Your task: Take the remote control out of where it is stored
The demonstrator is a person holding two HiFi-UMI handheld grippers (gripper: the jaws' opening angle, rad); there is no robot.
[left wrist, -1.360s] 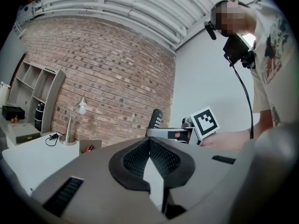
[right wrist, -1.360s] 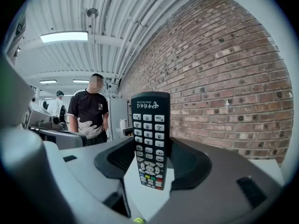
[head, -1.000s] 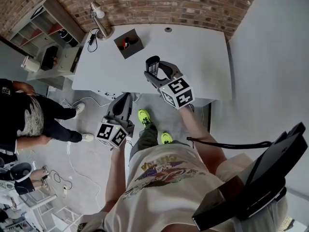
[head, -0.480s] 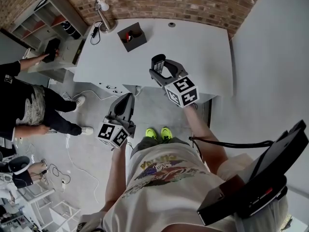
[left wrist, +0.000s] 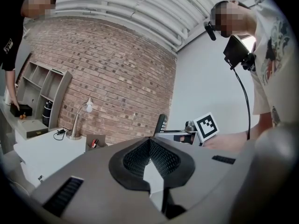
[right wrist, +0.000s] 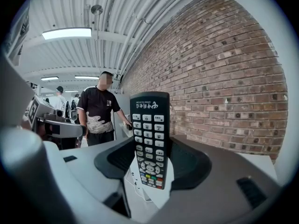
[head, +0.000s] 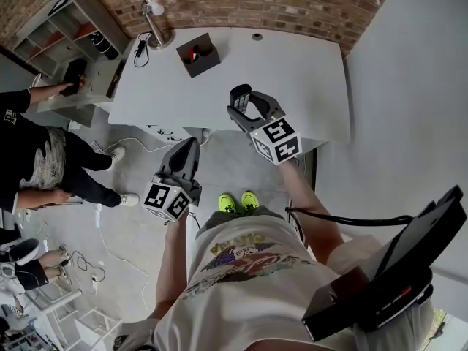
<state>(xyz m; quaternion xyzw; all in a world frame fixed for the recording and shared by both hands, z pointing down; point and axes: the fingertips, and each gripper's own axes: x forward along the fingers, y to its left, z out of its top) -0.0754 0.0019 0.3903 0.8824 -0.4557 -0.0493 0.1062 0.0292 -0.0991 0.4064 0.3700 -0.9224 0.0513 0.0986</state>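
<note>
Though partly hidden, remote (head: 235, 96) in right tool (head: 243, 107).

The remote (right wrist: 149, 139) is black with pale grey keys and a few red, green, yellow and blue ones low down. The right gripper (head: 241, 102) and left gripper (left wrist: 149, 146) are grey with black ribbed pads, and each carries a white cube (head: 276, 139) patterned with black square markers. The table (head: 307, 72) is white and the wall (head: 278, 6) is red-brown brick. The holder (head: 191, 64) is dark grey with something red inside. The shoes (head: 239, 202) are neon yellow-green, and the shirt (head: 241, 291) is cream with a multicoloured print.
</note>
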